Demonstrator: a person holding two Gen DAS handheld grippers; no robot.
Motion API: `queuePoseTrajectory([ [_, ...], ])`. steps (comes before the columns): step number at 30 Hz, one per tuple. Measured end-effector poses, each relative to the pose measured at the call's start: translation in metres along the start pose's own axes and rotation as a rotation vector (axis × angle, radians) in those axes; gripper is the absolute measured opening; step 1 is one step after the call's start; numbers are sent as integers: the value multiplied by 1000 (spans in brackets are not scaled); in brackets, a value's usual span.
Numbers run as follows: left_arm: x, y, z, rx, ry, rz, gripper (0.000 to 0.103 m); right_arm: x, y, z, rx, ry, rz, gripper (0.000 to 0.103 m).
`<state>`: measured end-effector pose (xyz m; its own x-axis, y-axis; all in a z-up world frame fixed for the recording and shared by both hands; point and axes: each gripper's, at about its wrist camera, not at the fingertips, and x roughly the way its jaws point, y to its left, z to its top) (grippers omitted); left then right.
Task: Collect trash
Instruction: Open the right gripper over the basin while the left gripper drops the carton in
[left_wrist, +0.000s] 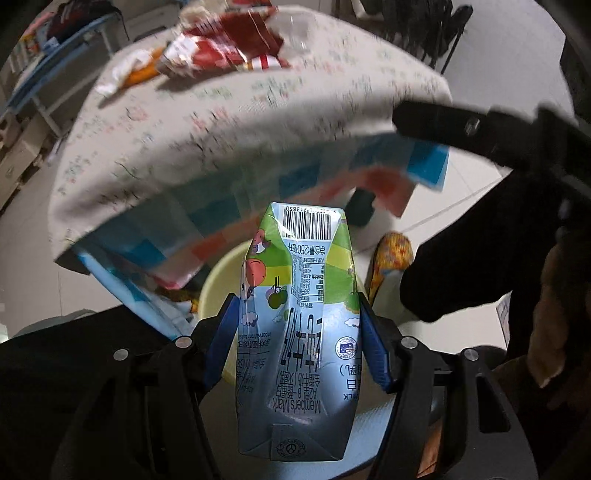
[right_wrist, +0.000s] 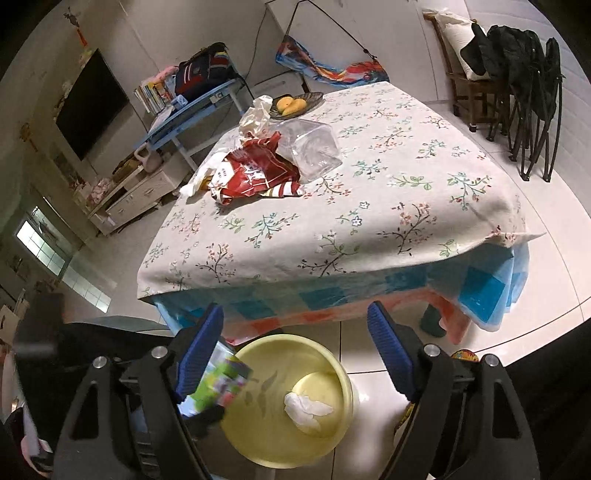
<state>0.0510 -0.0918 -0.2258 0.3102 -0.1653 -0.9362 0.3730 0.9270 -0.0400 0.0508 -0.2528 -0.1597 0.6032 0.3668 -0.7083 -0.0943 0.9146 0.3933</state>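
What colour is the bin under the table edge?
Pale yellow bin, with white tissue inside; clearest in the right wrist view.

Way to the bucket (right_wrist: 334, 369)
The bucket mouth is open from above; the tablecloth (right_wrist: 369, 299) hangs just behind it.

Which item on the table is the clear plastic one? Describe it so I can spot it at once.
Start at the table with the floral tablecloth and go to the litter pile at its far left. The clear plastic container lies on its side there, right of the red snack bag and in front of the fruit plate. It is the only see-through item.
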Motion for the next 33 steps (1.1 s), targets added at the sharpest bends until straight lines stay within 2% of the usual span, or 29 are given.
queuePoseTrajectory([
  [8,3,4,-2,-6,5,24,60,1,0,-2,0,-1,6,77],
  [12,-1,5,-1,-9,-23,51,61,0,2,-2,-4,-7,8,77],
  [18,-17,6,2,-17,-110,123,66,-1,2,-2,-3,-13,7,77],
  [25,-43,12,6,-55,-255,218,76,-4,5,-2,-16,-37,4,77],
  [33,-66,26,8,-125,-361,280,83,-12,14,0,-65,-86,-28,77],
])
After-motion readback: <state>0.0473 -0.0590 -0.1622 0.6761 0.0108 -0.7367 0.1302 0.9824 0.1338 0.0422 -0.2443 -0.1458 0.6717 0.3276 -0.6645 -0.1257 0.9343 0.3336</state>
